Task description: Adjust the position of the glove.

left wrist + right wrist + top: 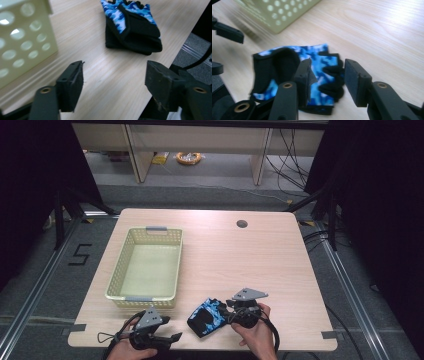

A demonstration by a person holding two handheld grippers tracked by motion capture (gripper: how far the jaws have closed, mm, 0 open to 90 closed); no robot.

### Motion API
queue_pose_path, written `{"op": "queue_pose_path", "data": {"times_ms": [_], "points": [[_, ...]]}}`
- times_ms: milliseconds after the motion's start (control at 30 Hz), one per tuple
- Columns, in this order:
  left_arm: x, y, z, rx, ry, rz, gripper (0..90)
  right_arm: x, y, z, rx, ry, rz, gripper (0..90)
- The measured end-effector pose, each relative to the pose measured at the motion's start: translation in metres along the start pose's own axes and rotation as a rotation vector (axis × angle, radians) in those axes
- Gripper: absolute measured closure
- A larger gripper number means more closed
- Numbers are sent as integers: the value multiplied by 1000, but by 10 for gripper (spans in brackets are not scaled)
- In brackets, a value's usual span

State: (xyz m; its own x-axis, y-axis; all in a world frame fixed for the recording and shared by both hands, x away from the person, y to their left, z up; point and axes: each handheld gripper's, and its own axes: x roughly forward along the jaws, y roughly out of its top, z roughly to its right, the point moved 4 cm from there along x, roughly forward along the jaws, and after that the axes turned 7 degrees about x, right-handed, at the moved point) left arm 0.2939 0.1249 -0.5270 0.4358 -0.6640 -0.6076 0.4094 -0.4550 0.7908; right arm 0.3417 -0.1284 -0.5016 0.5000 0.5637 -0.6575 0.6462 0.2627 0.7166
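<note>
One soft camouflage glove (208, 316), perforated basket (146, 265)

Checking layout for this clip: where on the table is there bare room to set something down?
The tabletop is bare from the basket's right wall to the right edge, back to the cable hole. The near edge is crowded: left gripper, camouflage glove, right gripper.

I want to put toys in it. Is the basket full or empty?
Empty. The high view looks down into the basket and shows only its bare pale floor; the glove lies outside on the table.
</note>
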Motion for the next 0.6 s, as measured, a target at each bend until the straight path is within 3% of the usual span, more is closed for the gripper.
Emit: {"op": "queue_pose_path", "data": {"times_ms": [33, 133, 200, 233, 267, 300, 333, 467, 500, 533, 600], "points": [[2, 3, 0, 26, -12, 6, 340, 0, 0, 4, -13, -11, 0, 599], [7, 8, 0, 60, -22, -5, 386, 3, -2, 7, 11, 1, -42, 630], [9, 9, -1, 64, -13, -10, 406, 6, -4, 7, 2, 3, -57, 644], [13, 11, 1, 31, -23, 12, 406, 6, -4, 7, 2, 3, -57, 644], [16, 15, -2, 78, -16, 3, 430, 9, -6, 7, 7, 17, -66, 648], [20, 17, 0, 54, -20, 22, 433, 9, -6, 7, 9, 14, -83, 648], [21, 19, 0, 78, -22, 11, 440, 12, -7, 8, 12, 31, -91, 655], [28, 23, 2, 88, -31, 8, 495, 20, -10, 9, 18, 32, -120, 670], [34, 24, 4, 97, -46, 2, 525, 27, -14, 12, 28, 43, -143, 707], [36, 23, 5, 104, -47, -18, 548, 29, -15, 11, 41, 59, -133, 753], [38, 24, 5, 138, -64, -31, 642, 26, -14, 14, 23, 49, -125, 863]]}}
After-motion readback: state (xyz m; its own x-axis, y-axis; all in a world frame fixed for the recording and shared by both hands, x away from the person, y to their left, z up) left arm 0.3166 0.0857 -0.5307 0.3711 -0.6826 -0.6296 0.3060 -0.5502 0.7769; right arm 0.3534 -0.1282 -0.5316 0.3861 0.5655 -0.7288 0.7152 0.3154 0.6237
